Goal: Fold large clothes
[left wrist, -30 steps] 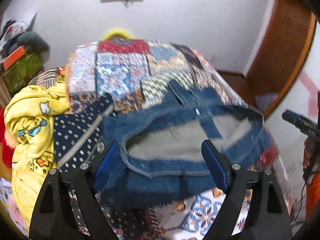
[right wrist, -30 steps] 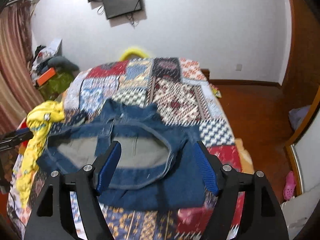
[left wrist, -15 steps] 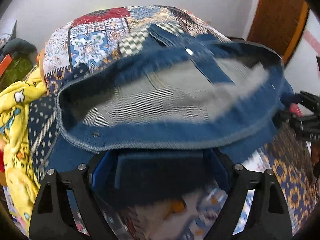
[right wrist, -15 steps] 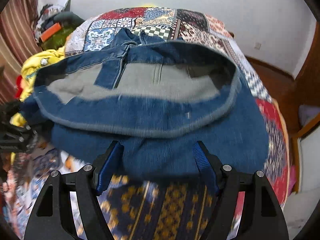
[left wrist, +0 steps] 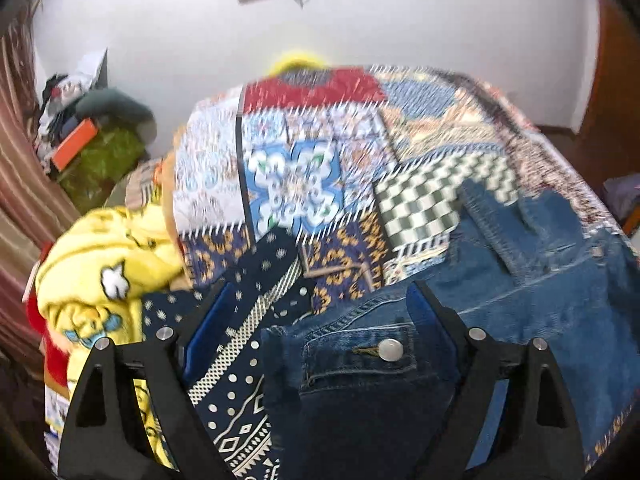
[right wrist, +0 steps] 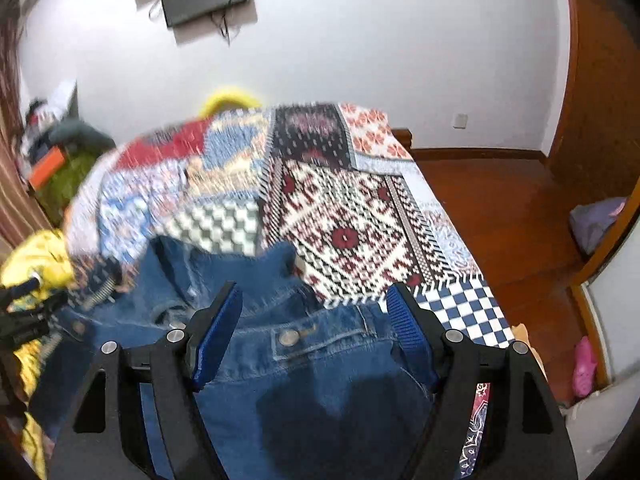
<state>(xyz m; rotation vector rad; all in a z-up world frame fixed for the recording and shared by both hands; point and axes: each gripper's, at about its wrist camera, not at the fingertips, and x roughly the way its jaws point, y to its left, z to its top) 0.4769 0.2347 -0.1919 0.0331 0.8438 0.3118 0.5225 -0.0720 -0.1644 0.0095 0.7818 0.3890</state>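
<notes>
- We've got a big bed covered in a colourful patchwork quilt filling most of both views, and everything else sits on it.
- The blue denim jacket lies spread on the near part of that quilt, metal snap buttons up, collar end toward the far side in the right wrist view.
- A crumpled yellow cartoon-print blanket is bunched at the left edge of the bed.
- A dark navy cloth with white dots and geometric bands lies between the blanket and the jacket, touching the jacket's left edge.
- Our left gripper has its blue-padded jaws wide apart, over the jacket's edge and the navy cloth, clamping nothing.
- Our right gripper is spread apart too, above the jacket, nothing pinched.
</notes>
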